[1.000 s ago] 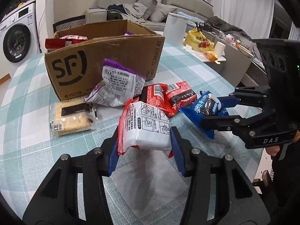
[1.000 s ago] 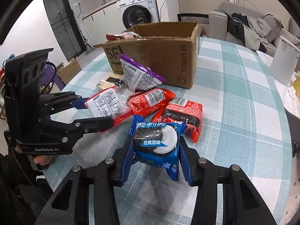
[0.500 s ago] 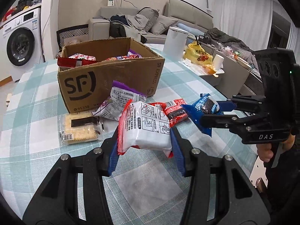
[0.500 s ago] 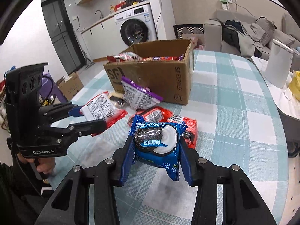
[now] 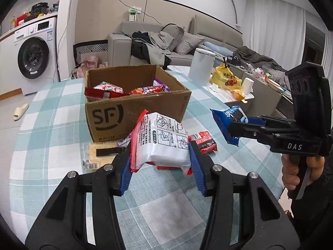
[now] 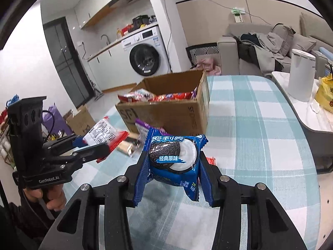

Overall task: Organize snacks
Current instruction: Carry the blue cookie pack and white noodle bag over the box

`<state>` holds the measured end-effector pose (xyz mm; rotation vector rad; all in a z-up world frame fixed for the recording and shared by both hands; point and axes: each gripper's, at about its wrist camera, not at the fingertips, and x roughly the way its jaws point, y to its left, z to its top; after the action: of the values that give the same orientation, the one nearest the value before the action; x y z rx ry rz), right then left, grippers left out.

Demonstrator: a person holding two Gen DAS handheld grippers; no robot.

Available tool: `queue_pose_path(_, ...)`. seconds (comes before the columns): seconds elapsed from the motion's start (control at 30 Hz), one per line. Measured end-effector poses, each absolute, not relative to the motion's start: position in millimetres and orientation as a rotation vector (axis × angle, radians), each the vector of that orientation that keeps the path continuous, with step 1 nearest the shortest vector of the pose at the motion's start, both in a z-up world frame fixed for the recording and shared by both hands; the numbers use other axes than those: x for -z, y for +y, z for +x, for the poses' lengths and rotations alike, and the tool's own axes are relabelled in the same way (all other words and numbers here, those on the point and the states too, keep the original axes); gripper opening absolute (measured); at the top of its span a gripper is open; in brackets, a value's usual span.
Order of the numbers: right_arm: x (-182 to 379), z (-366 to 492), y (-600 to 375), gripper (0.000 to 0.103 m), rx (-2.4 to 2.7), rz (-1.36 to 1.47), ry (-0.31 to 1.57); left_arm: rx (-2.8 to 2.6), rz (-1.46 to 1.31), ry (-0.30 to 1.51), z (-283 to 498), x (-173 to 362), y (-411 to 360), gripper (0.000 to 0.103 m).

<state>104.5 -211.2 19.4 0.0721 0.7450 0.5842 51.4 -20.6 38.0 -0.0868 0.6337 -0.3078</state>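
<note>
we hold a white pack [image 5: 166, 143] in the left gripper [image 5: 160, 162], cookies [image 6: 173, 158] in the right gripper [image 6: 173, 179] (both clamped). next: drop both into the box [image 5: 135, 114] ahead.

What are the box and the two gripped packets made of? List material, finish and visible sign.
Box: corrugated cardboard, matte brown; rough torn rim.
White-and-red packet: likely thin plastic film, glossy; wrinkles, glare.
Blue cookie packet: likely plastic film, shiny; crimped serrated edge.

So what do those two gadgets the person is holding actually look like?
Both are black plastic pistol-grip tools with blue ridged pads on two fingers and silver pivot bolts. The left gripper reads "GenRobot.AI", the right gripper "DAS"; each carries a black block with round holes. Sleeves look dark.
</note>
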Motion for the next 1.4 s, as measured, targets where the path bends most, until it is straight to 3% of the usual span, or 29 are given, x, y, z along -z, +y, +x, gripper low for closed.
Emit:
queue_pose_path(0.67, -43.4, 127.8, -206.3, 0.046, -0.551, 0.158, 0.707, 0.236, -0.134, 0.56, 60.4, -81.2, -1.9, 0.046)
queue_pose_path(1.4, -65.3, 185.3, -174.3, 0.046, -0.573, 0.142, 0.682, 0.141, -0.143, 0.534, 133.6, -94.4, 27.7, 0.046)
